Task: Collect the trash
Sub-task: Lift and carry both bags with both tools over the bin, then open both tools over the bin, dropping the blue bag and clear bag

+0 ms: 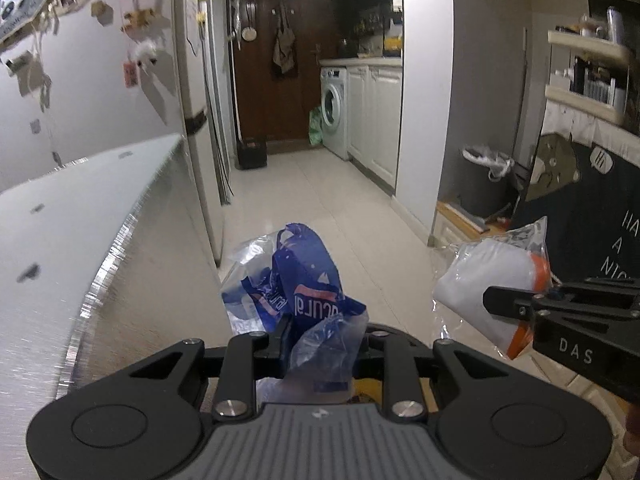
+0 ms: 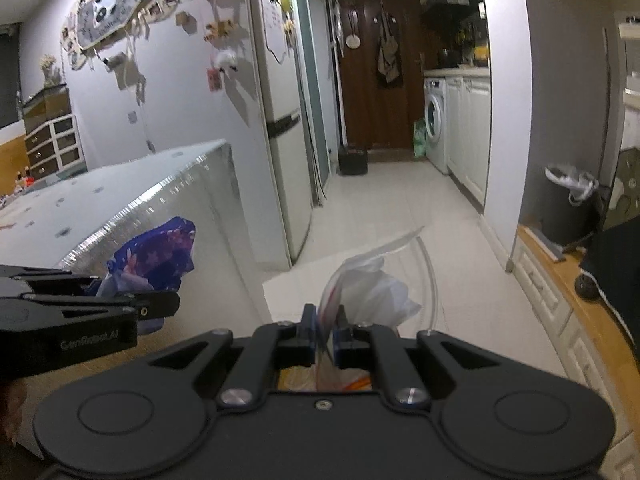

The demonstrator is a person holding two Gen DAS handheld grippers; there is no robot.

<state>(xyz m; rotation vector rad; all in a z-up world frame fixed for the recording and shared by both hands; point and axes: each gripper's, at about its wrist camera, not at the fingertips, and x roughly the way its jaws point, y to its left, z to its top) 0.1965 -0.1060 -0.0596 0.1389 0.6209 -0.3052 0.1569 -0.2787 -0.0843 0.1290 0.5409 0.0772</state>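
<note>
My left gripper (image 1: pixel 320 336) is shut on a crumpled blue plastic wrapper (image 1: pixel 300 284) with white lettering, held in the air beside the table edge. The same blue wrapper (image 2: pixel 156 260) and the left gripper (image 2: pixel 160 304) show at the left of the right wrist view. My right gripper (image 2: pixel 326 320) is shut on a clear plastic bag (image 2: pixel 372 284) with white material inside. In the left wrist view that clear bag (image 1: pixel 492 284), with an orange part, hangs from the right gripper (image 1: pixel 504 304) at the right edge. A dark trash bin (image 1: pixel 484 180) with a white liner stands by the right wall.
A grey table (image 1: pixel 80 216) with a shiny edge runs along the left. A tall fridge (image 2: pixel 280 140) stands behind it. The tiled corridor floor (image 1: pixel 320 184) leads to a brown door (image 1: pixel 276 64) and a washing machine (image 1: pixel 334 112). A wooden ledge (image 2: pixel 568 276) and dark cloth are at the right.
</note>
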